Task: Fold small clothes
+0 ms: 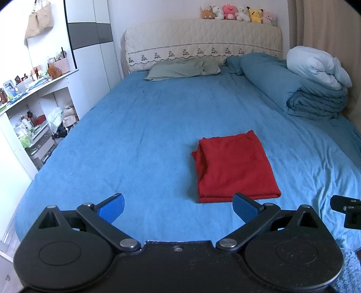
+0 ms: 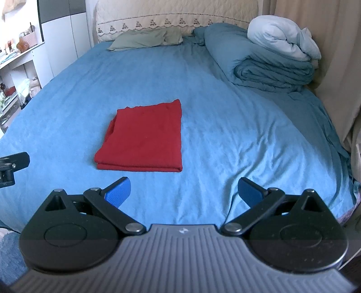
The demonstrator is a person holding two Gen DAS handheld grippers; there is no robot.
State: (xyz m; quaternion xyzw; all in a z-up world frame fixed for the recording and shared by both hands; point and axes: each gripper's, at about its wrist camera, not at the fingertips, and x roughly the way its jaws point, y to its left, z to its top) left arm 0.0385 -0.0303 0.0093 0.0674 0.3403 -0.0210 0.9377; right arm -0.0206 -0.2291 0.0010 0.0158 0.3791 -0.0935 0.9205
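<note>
A red garment (image 1: 235, 165) lies folded into a flat rectangle on the blue bed sheet (image 1: 140, 139). It also shows in the right wrist view (image 2: 144, 137), left of centre. My left gripper (image 1: 178, 208) is open and empty, held back from the garment's near edge, to its left. My right gripper (image 2: 183, 191) is open and empty, back from the garment's near right corner. Neither gripper touches the cloth. Part of the right gripper shows at the right edge of the left wrist view (image 1: 345, 209), and part of the left gripper shows at the left edge of the right wrist view (image 2: 11, 166).
A rolled blue duvet (image 1: 300, 90) with a pale blue bundle (image 1: 318, 65) on it lies at the bed's far right. A green pillow (image 1: 180, 68) rests by the headboard (image 1: 203, 42), which carries plush toys (image 1: 239, 12). White shelves (image 1: 33, 94) stand left; a curtain (image 2: 338, 45) hangs right.
</note>
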